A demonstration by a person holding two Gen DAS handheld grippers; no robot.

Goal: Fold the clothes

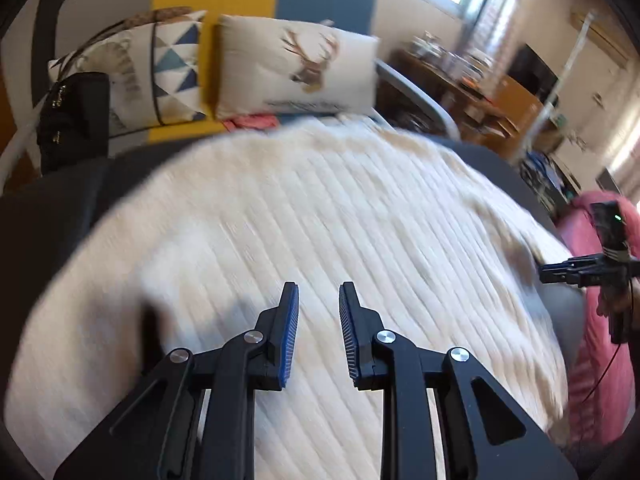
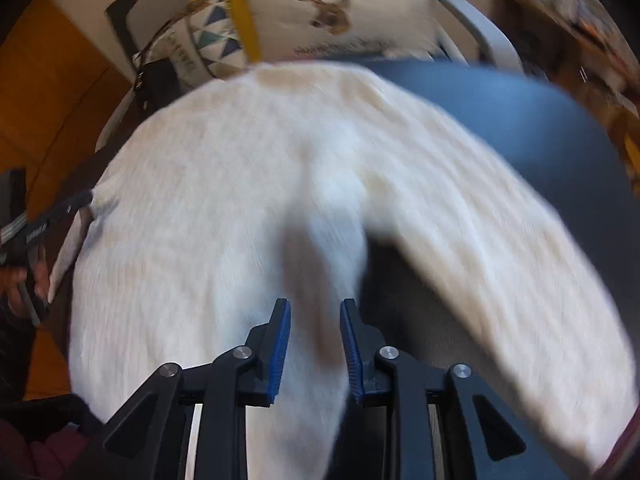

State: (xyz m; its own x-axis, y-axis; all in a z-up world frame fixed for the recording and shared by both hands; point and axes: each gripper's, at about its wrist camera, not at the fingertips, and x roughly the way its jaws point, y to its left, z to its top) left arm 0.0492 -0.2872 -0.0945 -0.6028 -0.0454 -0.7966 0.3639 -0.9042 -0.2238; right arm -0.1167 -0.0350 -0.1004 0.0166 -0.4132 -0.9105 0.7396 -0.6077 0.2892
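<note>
A cream ribbed knit sweater (image 1: 304,208) lies spread on a dark blue-grey seat. My left gripper (image 1: 318,286) hovers over its near part, open, with nothing between its blue pads. At the right edge of that view the right gripper (image 1: 568,272) shows side-on by the sweater's edge. In the blurred right wrist view the sweater (image 2: 208,184) fills the middle, with a raised fold (image 2: 324,216) running toward me. My right gripper (image 2: 315,302) stands open over that fold, and the pads do not press on it. The left gripper (image 2: 60,208) shows at the far left by the sweater's corner.
A deer-print cushion (image 1: 300,68) and a triangle-pattern cushion (image 1: 160,72) lean at the back. A black bag (image 1: 74,116) stands at the left. Pink cloth (image 1: 592,320) lies at the right edge. A cluttered wooden desk (image 1: 472,80) stands behind a grey armrest (image 1: 420,96).
</note>
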